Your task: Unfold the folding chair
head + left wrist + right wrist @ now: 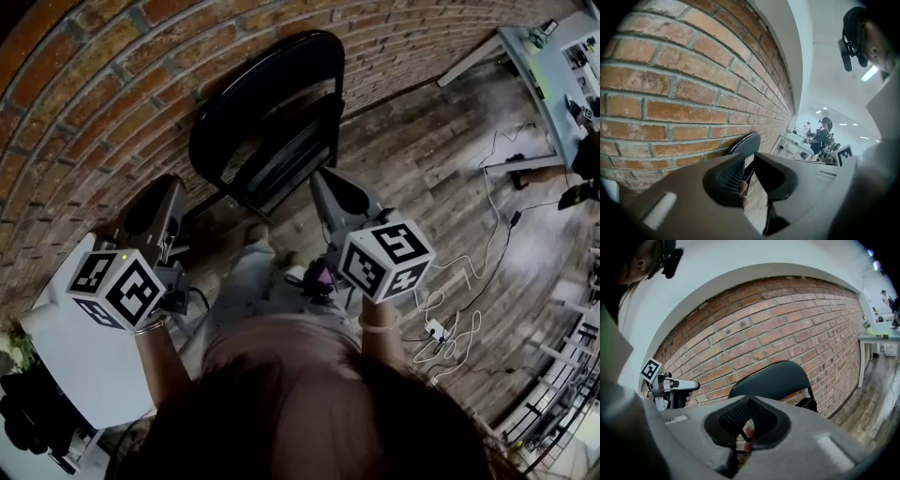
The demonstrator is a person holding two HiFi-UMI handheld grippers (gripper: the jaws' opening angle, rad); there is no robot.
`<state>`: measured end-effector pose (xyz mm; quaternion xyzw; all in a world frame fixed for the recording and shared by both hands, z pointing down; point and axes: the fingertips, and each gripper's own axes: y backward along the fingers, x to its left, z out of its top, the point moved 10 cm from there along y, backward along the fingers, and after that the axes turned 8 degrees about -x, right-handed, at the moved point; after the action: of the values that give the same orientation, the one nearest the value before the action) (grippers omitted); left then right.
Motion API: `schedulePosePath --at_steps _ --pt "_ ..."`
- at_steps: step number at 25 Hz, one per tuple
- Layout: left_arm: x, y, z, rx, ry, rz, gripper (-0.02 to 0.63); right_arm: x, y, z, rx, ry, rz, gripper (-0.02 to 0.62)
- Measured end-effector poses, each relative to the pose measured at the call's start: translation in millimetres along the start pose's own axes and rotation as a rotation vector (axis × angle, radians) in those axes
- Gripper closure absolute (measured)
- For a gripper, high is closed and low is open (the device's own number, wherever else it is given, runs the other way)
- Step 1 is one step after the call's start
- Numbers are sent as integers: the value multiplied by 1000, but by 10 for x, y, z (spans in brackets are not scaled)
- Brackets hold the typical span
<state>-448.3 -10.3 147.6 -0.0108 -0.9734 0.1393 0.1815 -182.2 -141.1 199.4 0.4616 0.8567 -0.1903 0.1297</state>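
The folding chair (272, 122) stands on the floor (422, 169) against the brick wall (112, 84), with the left gripper (161, 187) near its left side, the right gripper (323, 183) near its right, cables (487, 216) lying farther right, and a surface (539, 75) beyond them.

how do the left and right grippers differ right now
Jaws: the left gripper's stand a little apart, with the chair visible through the gap; the right gripper's are together. Place: in the head view the left gripper sits off the chair's left side, by the brick wall; the right gripper is near its lower right corner. Both are empty and point toward the folded chair.
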Motion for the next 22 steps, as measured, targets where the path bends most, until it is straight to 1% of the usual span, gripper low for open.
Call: schedulePosePath --at_steps 7,8,13,16,17,22 --pt "225 -309 63 55 -9 -35 522 -154 -233 -71 17 -33 -49 591" --pt "264 -345 69 63 -11 -36 520 -165 -266 -92 22 -39 -52 576" --pt "437 -524 78 124 -50 -32 509 -226 -429 -221 44 -89 -75 561" --pt "514 -625 60 168 -78 -40 486 -256 -527 -317 61 -117 -85 555" --pt "535 -657 49 184 -84 -46 469 -265 -556 -350 67 -123 -88 554" --pt "629 -818 -14 273 -111 -83 430 -311 -697 -494 94 -148 -108 543"
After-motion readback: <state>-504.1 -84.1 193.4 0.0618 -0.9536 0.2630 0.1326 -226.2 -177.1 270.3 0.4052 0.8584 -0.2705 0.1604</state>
